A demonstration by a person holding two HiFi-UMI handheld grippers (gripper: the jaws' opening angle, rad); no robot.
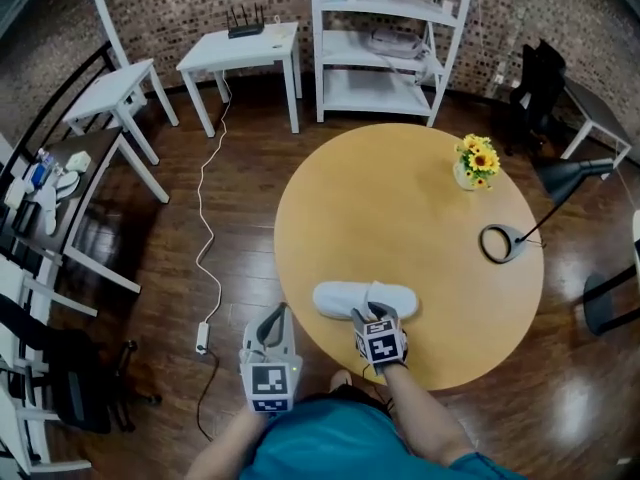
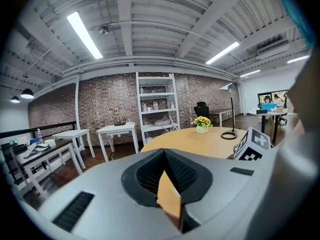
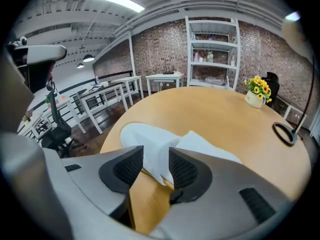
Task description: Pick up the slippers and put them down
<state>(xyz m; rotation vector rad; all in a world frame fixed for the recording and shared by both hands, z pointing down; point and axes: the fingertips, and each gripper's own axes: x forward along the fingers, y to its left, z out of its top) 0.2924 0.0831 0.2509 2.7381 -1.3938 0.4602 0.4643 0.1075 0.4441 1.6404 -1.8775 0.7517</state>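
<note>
- The slippers lie together, white, on the table, close to its near edge.
- The right claw stands wide and tilts down at the slippers. Their near edge sits in the gap between its jaws, and neither pad presses on it.
- The left claw is closed at the tips and empty. It is off the table's left rim, apart from the slippers.
</note>
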